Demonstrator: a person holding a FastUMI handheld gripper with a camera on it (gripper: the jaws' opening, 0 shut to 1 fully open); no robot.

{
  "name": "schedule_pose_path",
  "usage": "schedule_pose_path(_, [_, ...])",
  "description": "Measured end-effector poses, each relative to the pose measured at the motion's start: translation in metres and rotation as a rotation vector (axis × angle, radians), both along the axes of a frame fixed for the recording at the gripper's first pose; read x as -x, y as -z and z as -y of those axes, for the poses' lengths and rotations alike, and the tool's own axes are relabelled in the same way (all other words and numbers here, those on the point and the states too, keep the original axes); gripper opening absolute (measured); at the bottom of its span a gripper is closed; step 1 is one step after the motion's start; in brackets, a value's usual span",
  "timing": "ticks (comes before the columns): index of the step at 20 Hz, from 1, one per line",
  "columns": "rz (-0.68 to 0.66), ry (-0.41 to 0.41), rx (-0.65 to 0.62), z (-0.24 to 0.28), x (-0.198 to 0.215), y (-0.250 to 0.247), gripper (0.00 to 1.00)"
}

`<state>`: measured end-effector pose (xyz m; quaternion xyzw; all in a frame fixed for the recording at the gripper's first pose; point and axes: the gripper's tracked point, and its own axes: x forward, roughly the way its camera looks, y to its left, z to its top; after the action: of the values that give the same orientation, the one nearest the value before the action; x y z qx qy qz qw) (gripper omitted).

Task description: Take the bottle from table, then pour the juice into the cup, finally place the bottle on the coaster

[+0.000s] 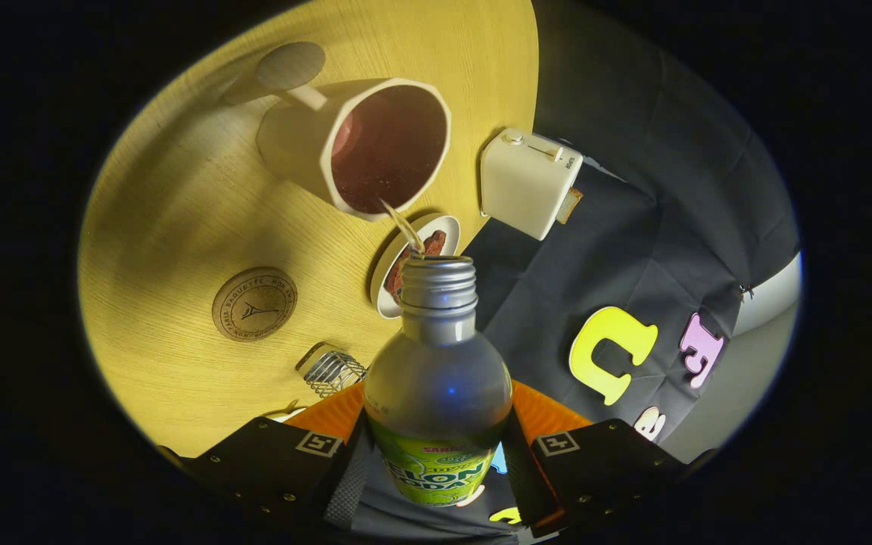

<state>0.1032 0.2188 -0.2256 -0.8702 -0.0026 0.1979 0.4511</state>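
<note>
My gripper (436, 454) is shut on a silver bottle (436, 378) with a green and yellow label, one finger on each side of its body. The bottle is tilted, its open threaded neck (438, 284) pointing toward a cream cup (364, 144) with a handle on the wooden table (179, 204). A thin stream of juice (403, 225) runs from the bottle's mouth into the cup, which holds dark reddish liquid. A round cork coaster (254, 304) lies on the table, to the left of the bottle's neck, below the cup.
A small white plate (447, 225) with dark food sits just beyond the bottle's mouth. A white toaster (528, 182) with a slice of bread stands near the table's edge. A small wire metal object (331, 371) lies close to my left finger.
</note>
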Motion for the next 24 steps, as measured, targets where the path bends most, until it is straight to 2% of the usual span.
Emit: schedule_pose_path(24, [0.015,-0.036,0.099,-0.017,0.005,0.002,0.78])
